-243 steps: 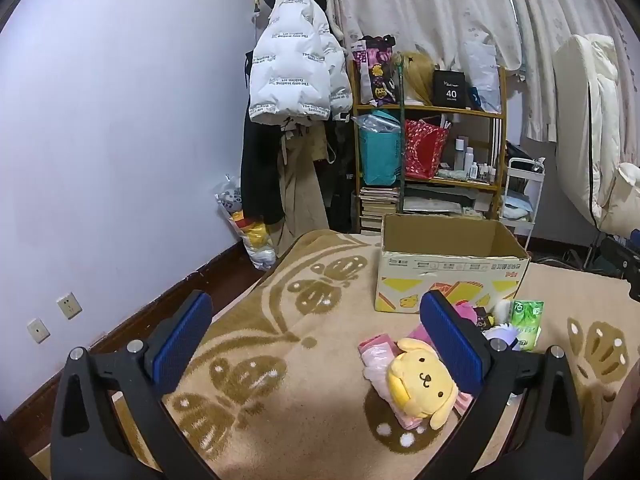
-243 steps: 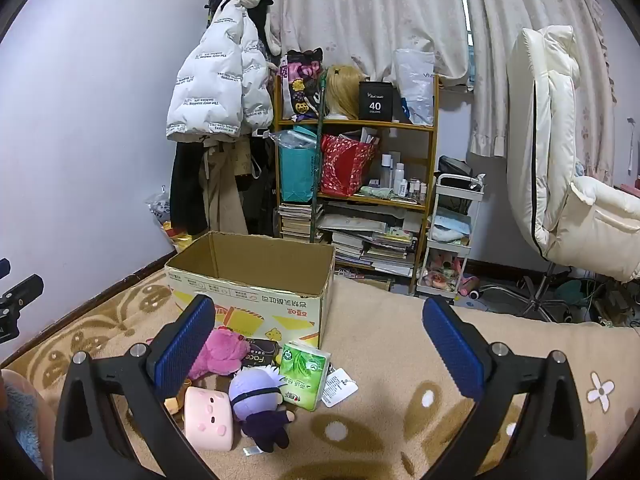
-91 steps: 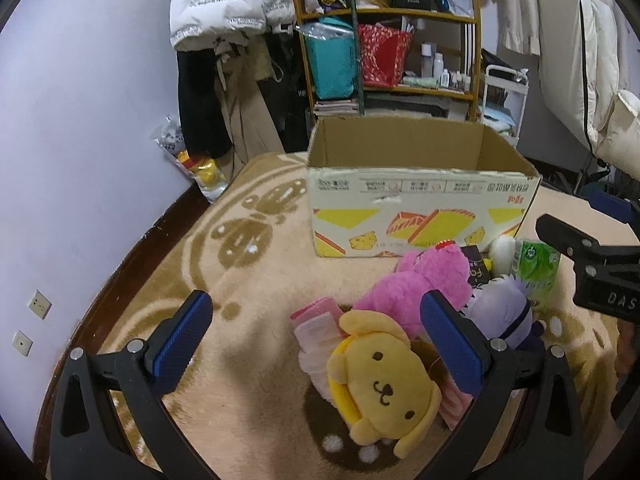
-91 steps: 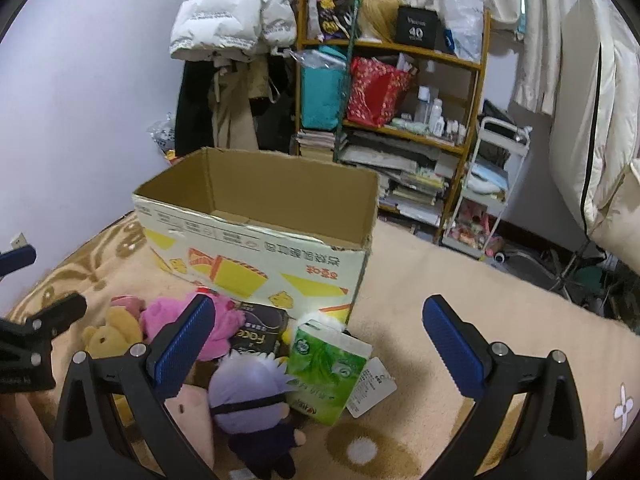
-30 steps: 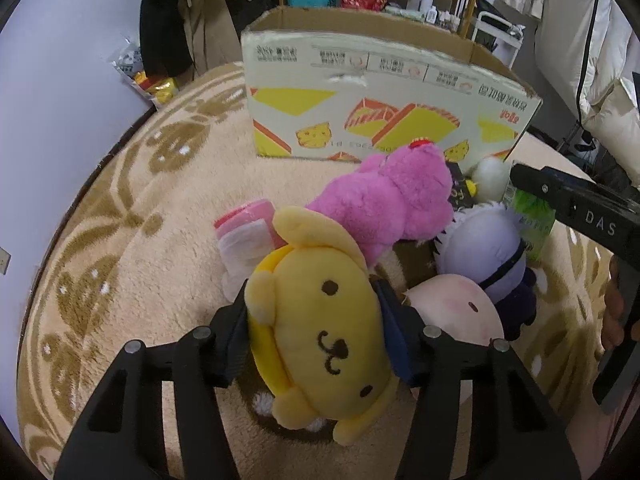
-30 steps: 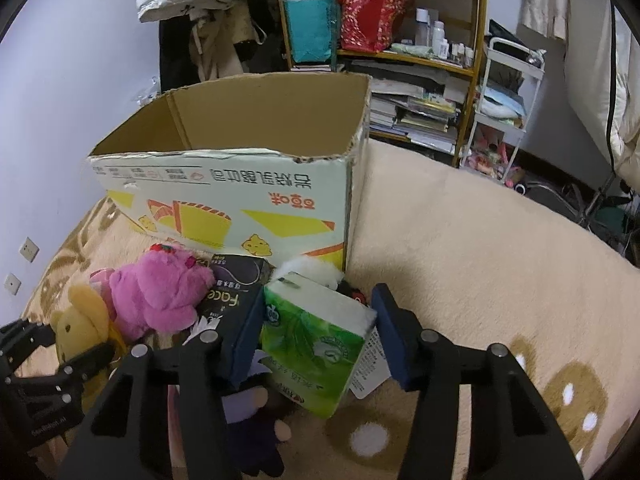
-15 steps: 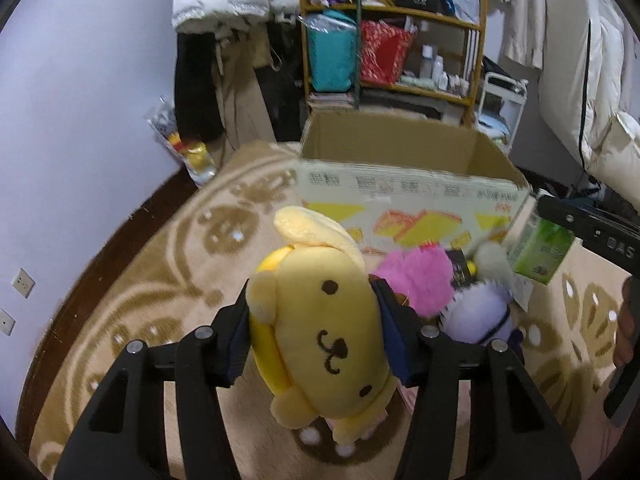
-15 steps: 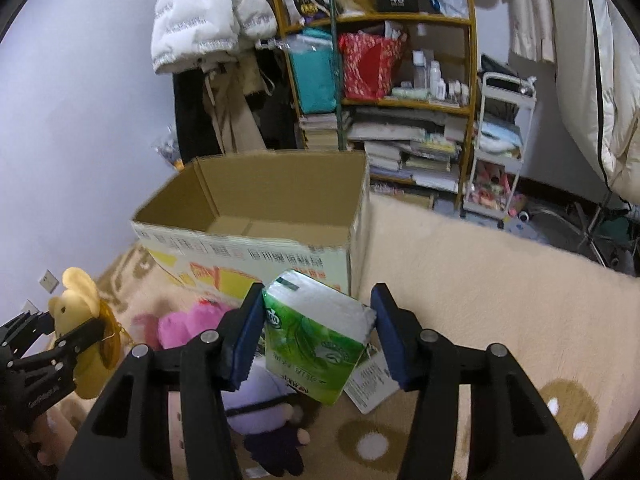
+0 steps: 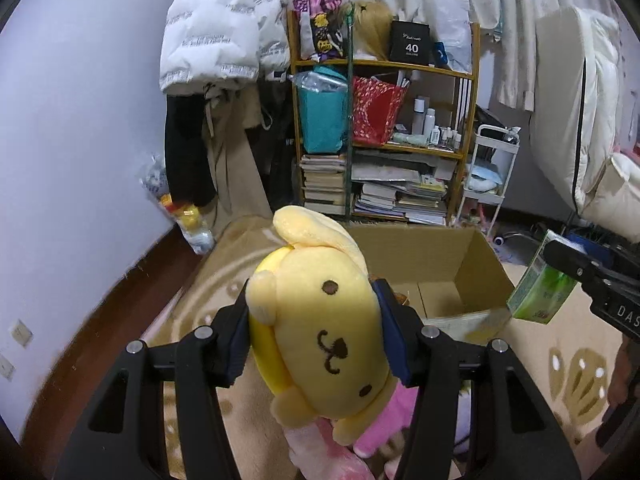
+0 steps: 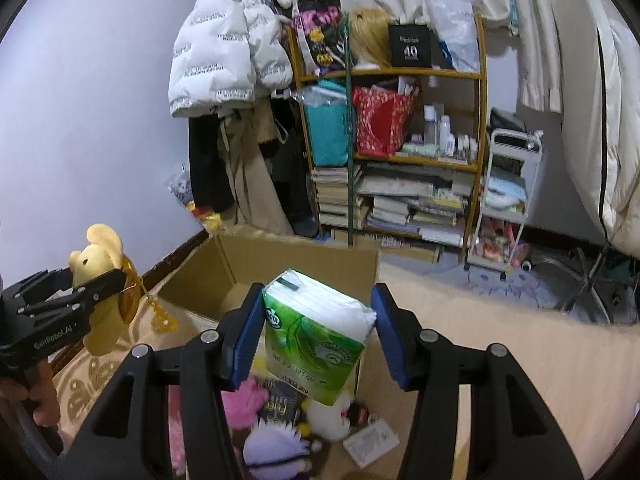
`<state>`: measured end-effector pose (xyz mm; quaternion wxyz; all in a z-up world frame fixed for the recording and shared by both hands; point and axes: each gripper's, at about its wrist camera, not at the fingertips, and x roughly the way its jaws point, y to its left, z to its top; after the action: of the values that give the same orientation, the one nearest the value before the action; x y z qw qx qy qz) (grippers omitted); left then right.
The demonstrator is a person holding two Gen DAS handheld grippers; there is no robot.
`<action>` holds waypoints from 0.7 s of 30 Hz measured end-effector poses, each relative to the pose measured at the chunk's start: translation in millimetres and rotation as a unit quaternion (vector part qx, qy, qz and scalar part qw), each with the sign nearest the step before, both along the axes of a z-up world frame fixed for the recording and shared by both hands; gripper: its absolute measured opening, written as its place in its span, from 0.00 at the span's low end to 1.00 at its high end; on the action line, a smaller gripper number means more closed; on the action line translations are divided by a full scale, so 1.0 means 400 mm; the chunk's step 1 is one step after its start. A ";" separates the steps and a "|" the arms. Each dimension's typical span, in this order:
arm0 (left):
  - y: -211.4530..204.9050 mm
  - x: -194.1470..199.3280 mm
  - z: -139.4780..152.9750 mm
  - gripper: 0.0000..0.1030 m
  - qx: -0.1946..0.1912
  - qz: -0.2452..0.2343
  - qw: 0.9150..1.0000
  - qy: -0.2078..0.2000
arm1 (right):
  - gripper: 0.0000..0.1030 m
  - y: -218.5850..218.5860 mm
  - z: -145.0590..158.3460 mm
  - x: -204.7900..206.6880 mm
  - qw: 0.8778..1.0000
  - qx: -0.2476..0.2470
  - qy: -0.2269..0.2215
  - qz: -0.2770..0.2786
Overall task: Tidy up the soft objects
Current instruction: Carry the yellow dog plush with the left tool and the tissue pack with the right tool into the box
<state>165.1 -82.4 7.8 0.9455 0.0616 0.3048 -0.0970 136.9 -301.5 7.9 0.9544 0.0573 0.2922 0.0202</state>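
Holding both loads above the open cardboard box [image 10: 224, 272], the left gripper [image 9: 316, 340] is clamped on the yellow plush dog [image 9: 320, 332] and the right gripper [image 10: 316, 336] on the green tissue pack [image 10: 320, 332]. Releasing early could drop either outside the box's near wall. Only the right view shows the remaining toys [image 10: 272, 446] in front of the box.

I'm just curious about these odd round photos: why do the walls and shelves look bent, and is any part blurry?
Left wrist view: fisheye lens bows the wall and shelf; the yellow plush is sharp, while the rug beside it smears with motion. Right wrist view: same bowing, dark corners; the tissue pack is crisp, the floor at right streaked.
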 end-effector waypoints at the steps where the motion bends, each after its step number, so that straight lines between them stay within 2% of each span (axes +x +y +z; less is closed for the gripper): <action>1: -0.013 0.012 0.013 0.53 0.014 -0.001 1.000 -0.008 | 0.55 0.001 0.009 0.012 1.000 -0.007 -0.004 0.000; 3: -0.027 0.031 0.035 0.53 0.027 -0.002 0.999 -0.022 | 0.55 0.000 0.024 0.034 1.000 -0.015 -0.007 -0.002; 9: -0.050 0.098 0.072 0.53 0.006 -0.006 1.000 -0.026 | 0.55 -0.011 0.045 0.095 1.000 -0.020 -0.009 -0.001; 15: -0.093 0.154 0.031 0.54 0.013 -0.017 1.000 -0.001 | 0.55 -0.005 0.026 0.126 1.000 -0.019 -0.009 0.011; 21: -0.103 0.177 -0.025 0.55 -0.009 -0.021 0.999 0.040 | 0.55 0.006 -0.021 0.148 1.000 0.000 0.012 0.012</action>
<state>236.1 -123.5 -2.3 0.9307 0.0555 0.3402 -0.1224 196.3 -299.1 -0.5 0.9506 0.0544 0.3040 0.0312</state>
